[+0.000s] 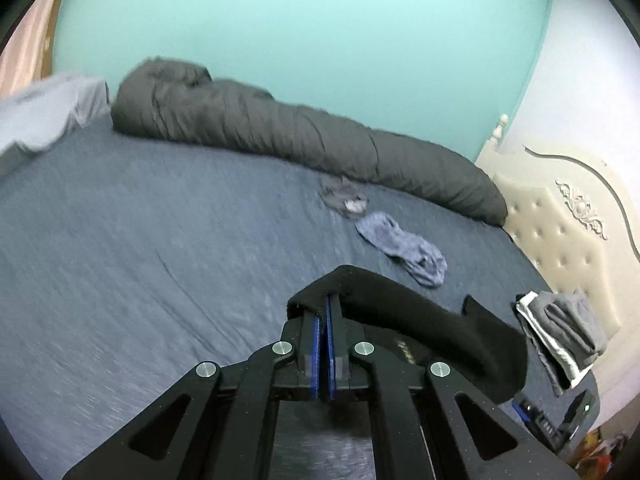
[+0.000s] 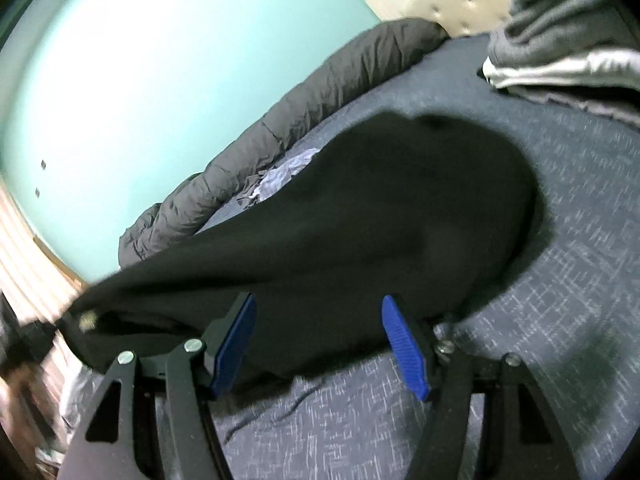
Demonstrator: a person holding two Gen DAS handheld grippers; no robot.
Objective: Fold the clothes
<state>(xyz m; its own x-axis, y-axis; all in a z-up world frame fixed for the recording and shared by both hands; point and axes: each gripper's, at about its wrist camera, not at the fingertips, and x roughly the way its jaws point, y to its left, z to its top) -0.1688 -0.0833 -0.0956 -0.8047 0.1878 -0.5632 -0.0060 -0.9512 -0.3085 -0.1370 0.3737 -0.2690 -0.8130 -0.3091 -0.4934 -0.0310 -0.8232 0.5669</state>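
One black garment (image 1: 420, 320) is counted, along with two small crumpled pieces (image 1: 404, 248) on the bed (image 1: 140, 240), one folded stack (image 1: 560, 332) (gray and white), one rolled duvet (image 1: 280, 132), and two tongs (image 1: 327, 312).

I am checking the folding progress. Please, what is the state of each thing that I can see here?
left gripper: shut on the black garment.
right gripper: open, jaws wide apart, holding nothing.
black garment: lifted at one end, the rest draped toward the bed, not folded.
blue-grey cloth: crumpled on the bed sheet.
small grey cloth: crumpled.
grey and white clothes: folded, stacked.
dark duvet: rolled along the wall.
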